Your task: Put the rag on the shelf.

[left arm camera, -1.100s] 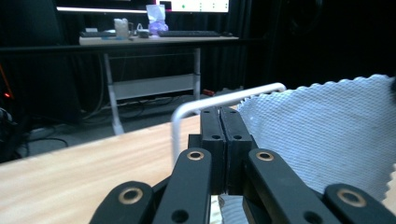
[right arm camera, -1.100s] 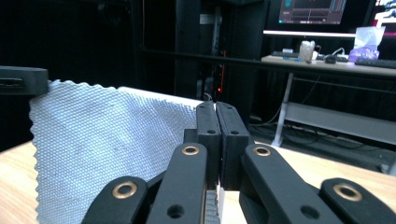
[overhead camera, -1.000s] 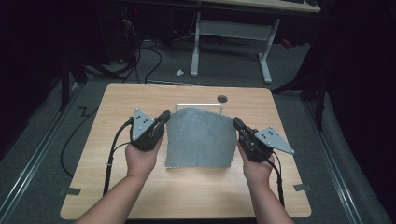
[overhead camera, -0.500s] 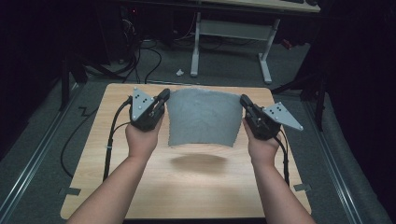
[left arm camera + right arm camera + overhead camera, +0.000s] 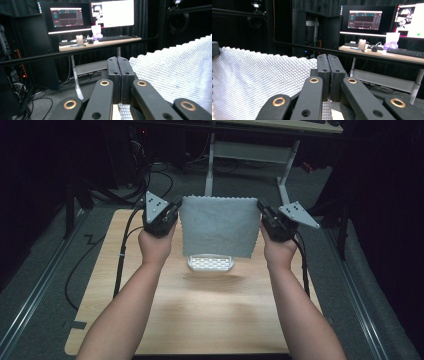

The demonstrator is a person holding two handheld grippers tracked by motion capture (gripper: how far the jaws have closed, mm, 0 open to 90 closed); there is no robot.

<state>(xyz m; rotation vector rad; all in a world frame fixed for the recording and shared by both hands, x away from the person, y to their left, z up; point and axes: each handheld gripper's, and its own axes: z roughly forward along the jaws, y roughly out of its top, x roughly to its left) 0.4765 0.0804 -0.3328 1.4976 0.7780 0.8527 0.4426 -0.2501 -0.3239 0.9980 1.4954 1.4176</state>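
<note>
A grey waffle-textured cloth (image 5: 220, 226) hangs spread in the air above the wooden table (image 5: 200, 315), held by its two upper corners. My left gripper (image 5: 176, 206) is shut on the cloth's left corner, and my right gripper (image 5: 261, 208) is shut on its right corner. In the left gripper view the closed jaws pinch the cloth (image 5: 180, 72), which stretches off to the right. The right gripper view has the cloth (image 5: 254, 80) stretching to the left from the closed jaws. A white perforated tray (image 5: 211, 263) lies on the table below the cloth's lower edge.
Beyond the table's far edge stand a desk frame (image 5: 250, 155) and loose cables (image 5: 165, 175) on the floor. A desk with monitors (image 5: 90, 15) and a keyboard shows in both gripper views. Bare tabletop lies in front of the tray.
Both grippers have lifted the cloth off the table and carried it up and away, stretched flat between them. The white tray beneath it has come into sight.
</note>
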